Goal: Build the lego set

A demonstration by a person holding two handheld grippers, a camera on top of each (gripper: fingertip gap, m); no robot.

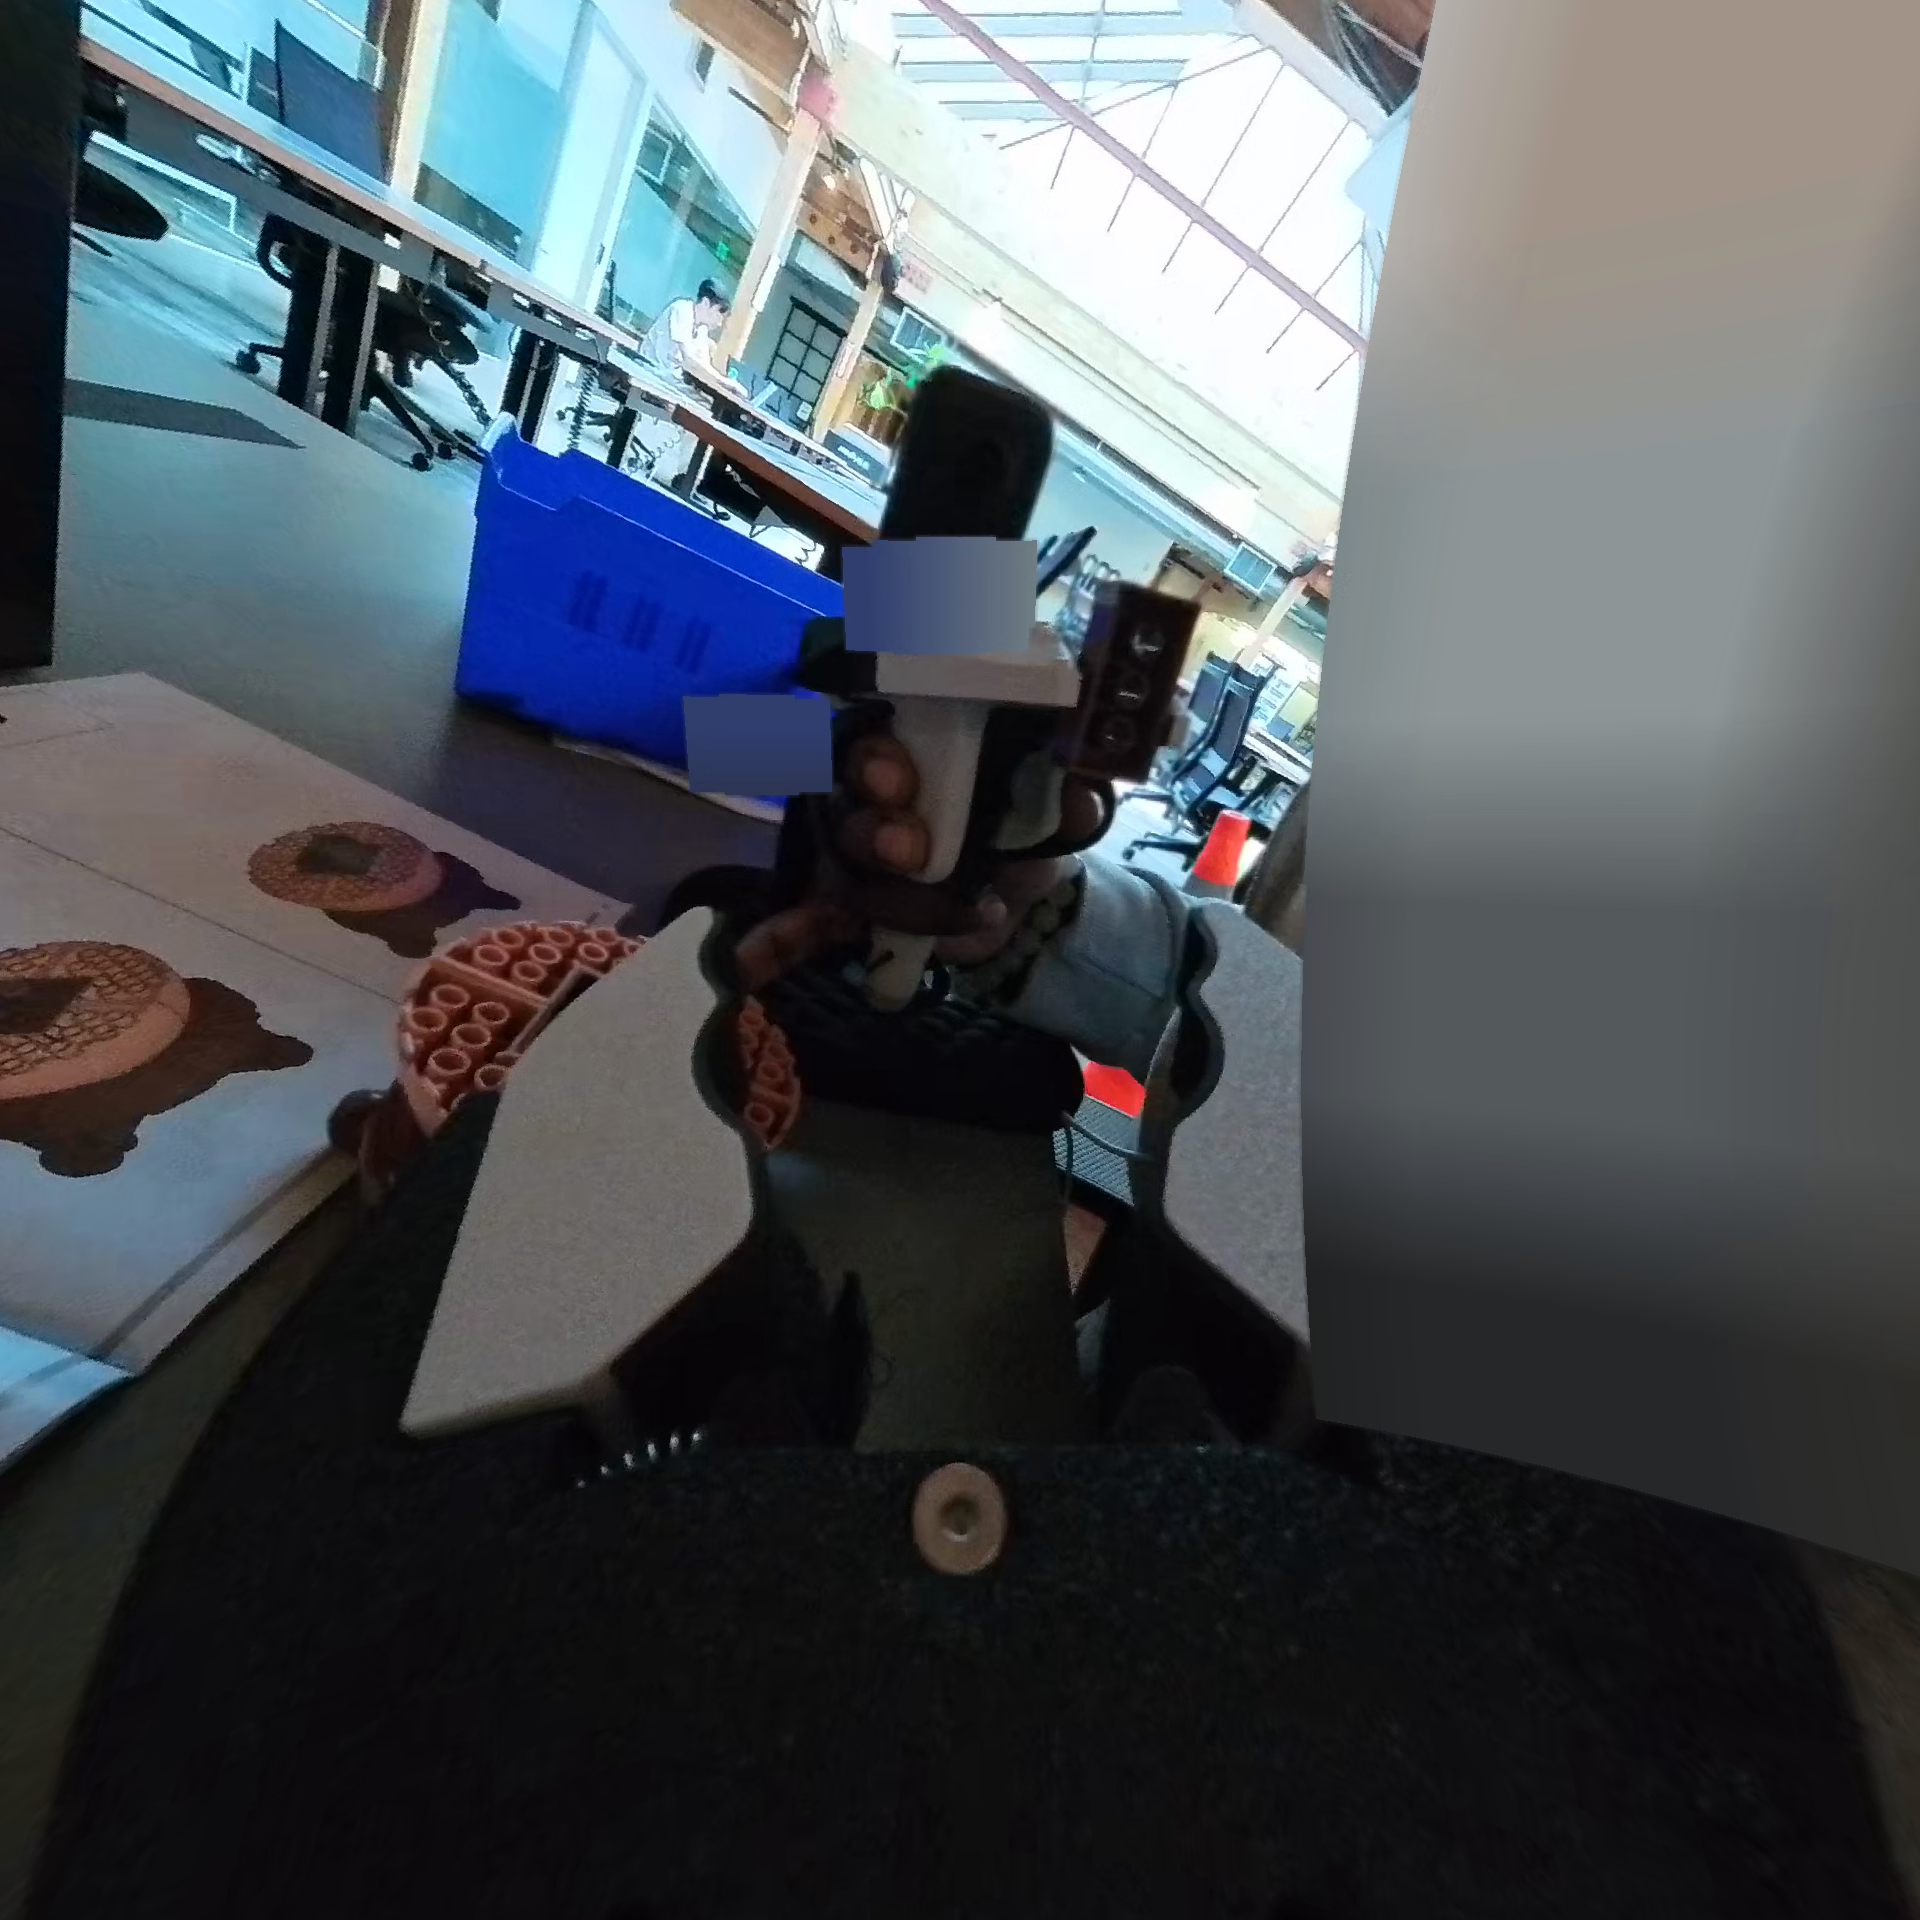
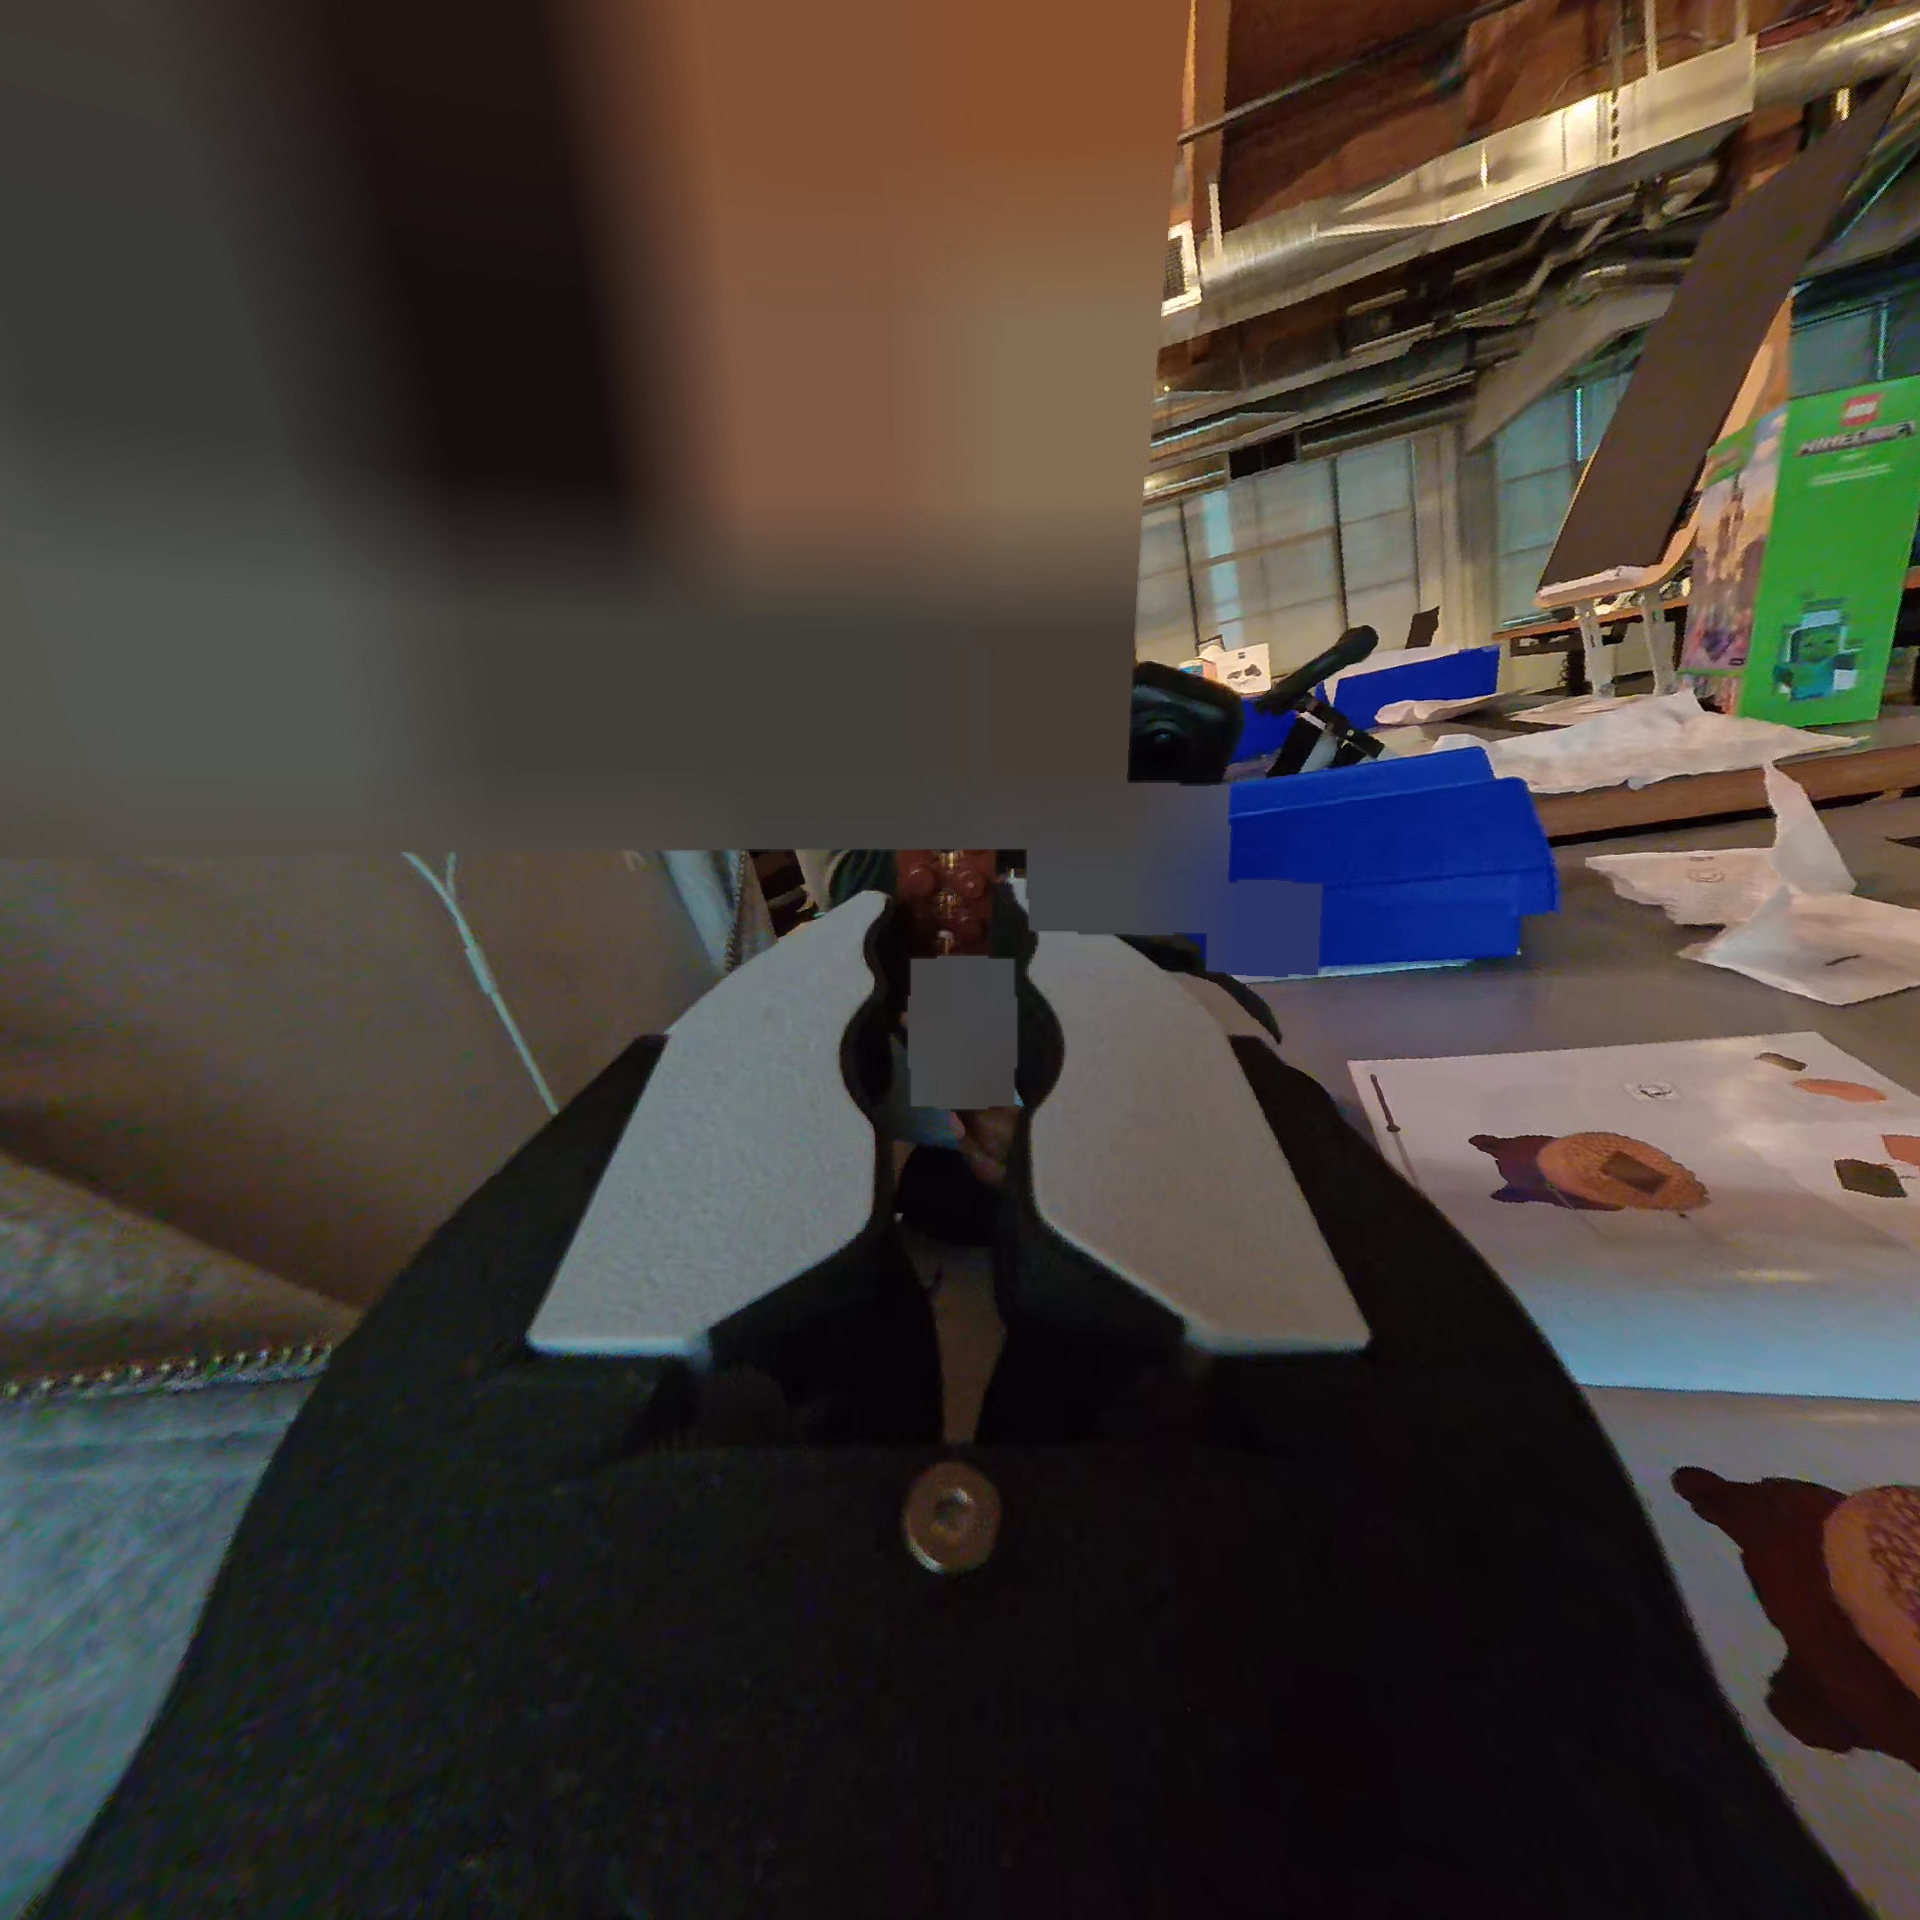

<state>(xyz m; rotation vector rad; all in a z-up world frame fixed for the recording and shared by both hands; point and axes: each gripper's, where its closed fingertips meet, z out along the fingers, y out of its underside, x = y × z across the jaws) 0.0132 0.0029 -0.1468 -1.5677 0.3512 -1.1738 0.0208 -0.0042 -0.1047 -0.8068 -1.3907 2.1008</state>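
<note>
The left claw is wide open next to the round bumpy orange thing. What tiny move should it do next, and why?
Probably shift the left claw a little toward the round orange brick piece, then close gently. The claw's pads stand wide apart. Most of the piece sits outside the left finger, with only its edge showing between the pads, so closing now might just clip the rim.
</note>
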